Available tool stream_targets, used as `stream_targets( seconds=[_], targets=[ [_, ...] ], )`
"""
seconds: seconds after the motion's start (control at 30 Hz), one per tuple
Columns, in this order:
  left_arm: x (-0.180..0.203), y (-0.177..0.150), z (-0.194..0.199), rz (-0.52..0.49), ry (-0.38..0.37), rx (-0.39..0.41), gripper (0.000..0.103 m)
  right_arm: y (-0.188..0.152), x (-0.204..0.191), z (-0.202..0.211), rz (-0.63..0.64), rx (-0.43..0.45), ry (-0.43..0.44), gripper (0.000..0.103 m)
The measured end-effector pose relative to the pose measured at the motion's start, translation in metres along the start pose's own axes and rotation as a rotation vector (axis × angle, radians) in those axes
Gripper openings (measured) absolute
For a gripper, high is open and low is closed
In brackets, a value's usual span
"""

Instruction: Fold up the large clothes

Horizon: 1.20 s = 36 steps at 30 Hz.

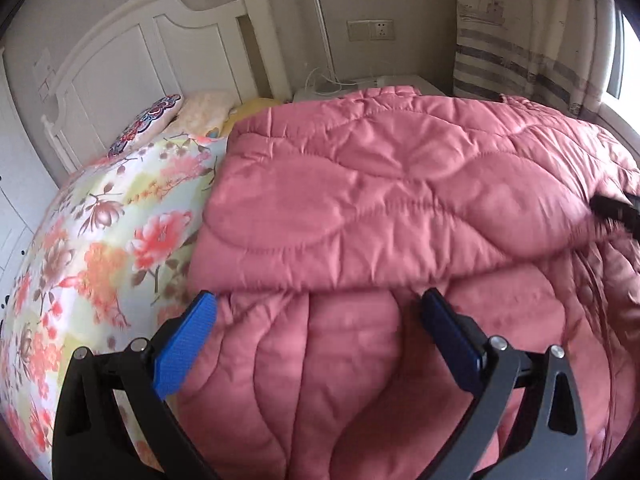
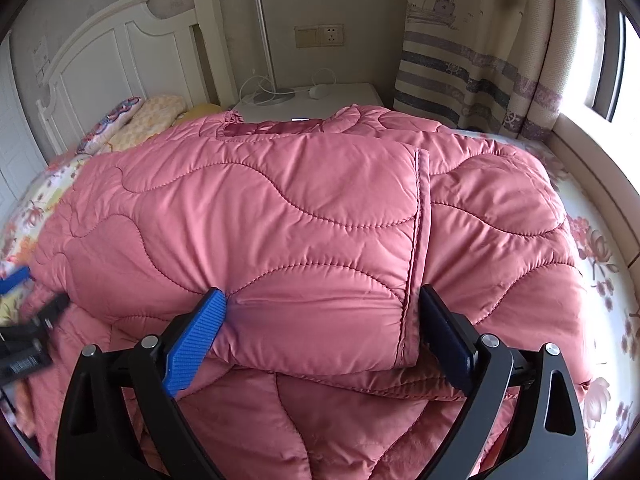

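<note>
right view only: coat hem edge, nightstand
left view only: more bedsheet
my left claw: wide, over coat
my right claw: wide, straddling the fold

Headboard, nightstand (white), curtain

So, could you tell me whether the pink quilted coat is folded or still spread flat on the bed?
Partly folded: one panel of the pink quilted coat lies doubled over the layer beneath, its hemmed edge showing on top.
</note>
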State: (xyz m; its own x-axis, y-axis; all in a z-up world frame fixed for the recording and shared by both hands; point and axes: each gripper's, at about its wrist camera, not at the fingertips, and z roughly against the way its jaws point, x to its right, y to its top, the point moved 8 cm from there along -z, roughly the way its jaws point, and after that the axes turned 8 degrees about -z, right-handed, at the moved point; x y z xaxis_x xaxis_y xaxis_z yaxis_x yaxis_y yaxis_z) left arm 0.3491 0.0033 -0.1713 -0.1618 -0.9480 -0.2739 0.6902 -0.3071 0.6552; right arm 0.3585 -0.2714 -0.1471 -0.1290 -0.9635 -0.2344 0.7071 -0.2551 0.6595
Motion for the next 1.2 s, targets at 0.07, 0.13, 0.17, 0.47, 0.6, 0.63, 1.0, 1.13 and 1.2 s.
stream_targets(
  seconds=[0.07, 0.13, 0.17, 0.47, 0.6, 0.63, 1.0, 1.13, 1.2],
  targets=[
    [0.0, -0.007, 0.001, -0.014, 0.0, 0.005, 0.101, 0.009, 0.002, 0.014, -0.026, 0.039, -0.005, 0.091],
    [0.002, -0.013, -0.005, -0.004, -0.018, -0.029, 0.101, 0.024, 0.0, 0.029, -0.046, 0.099, 0.006, 0.091],
    [0.003, -0.015, -0.007, 0.002, -0.024, -0.038, 0.101, 0.032, -0.002, 0.033, -0.052, 0.118, 0.006, 0.091],
    [-0.006, -0.019, -0.015, 0.056, -0.088, -0.053, 0.101, 0.03, -0.027, -0.035, 0.077, -0.003, -0.088, 0.094],
    [-0.006, -0.019, -0.015, 0.058, -0.091, -0.054, 0.101, 0.031, -0.02, -0.024, 0.035, 0.017, -0.096, 0.094],
    [-0.005, -0.019, -0.015, 0.058, -0.09, -0.054, 0.101, 0.032, -0.02, -0.014, 0.019, 0.033, -0.106, 0.094],
    [-0.006, -0.019, -0.015, 0.071, -0.099, -0.054, 0.101, 0.015, -0.02, -0.007, 0.043, 0.035, -0.078, 0.098],
    [-0.006, -0.019, -0.015, 0.072, -0.099, -0.054, 0.101, 0.004, -0.028, 0.028, -0.021, 0.06, 0.021, 0.098],
    [-0.006, -0.019, -0.015, 0.073, -0.1, -0.053, 0.101, -0.011, -0.04, 0.043, 0.035, 0.054, 0.039, 0.098]
  ],
)
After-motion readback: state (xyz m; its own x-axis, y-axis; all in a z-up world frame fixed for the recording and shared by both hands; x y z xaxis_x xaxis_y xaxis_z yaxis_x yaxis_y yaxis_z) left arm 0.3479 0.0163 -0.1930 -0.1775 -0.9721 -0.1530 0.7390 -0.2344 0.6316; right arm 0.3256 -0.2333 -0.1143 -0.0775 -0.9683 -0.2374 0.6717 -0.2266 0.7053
